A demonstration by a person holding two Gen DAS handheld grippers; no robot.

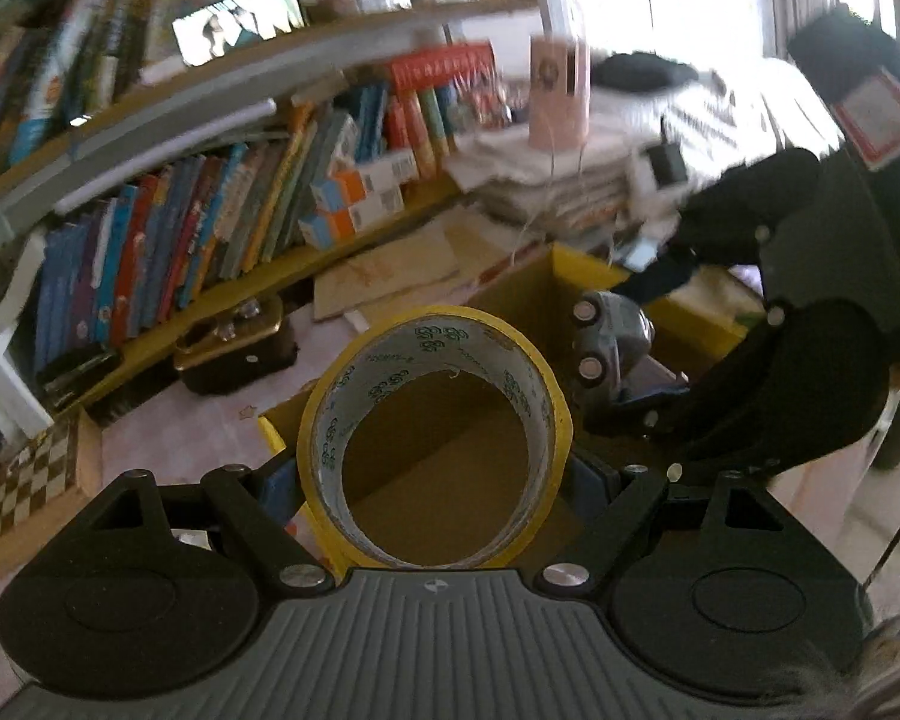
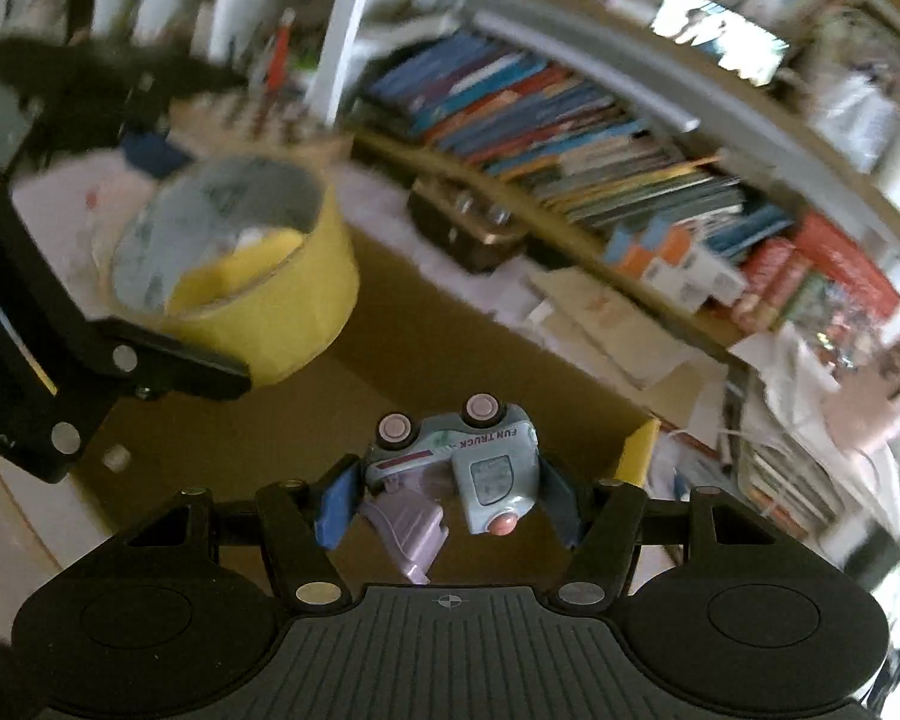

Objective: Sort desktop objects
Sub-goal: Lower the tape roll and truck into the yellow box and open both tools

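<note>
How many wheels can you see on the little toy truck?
2. In the right wrist view both wheels sit on the top side of the toy truck, held sideways in the right gripper. Other wheels are probably hidden underneath.

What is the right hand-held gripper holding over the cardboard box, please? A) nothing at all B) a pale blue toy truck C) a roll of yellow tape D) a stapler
B: in the right wrist view the right hand-held gripper clamps a pale blue toy truck marked FUN TRUCK between its blue pads, above the cardboard box; the yellow tape roll sits in the left hand-held gripper.
</note>
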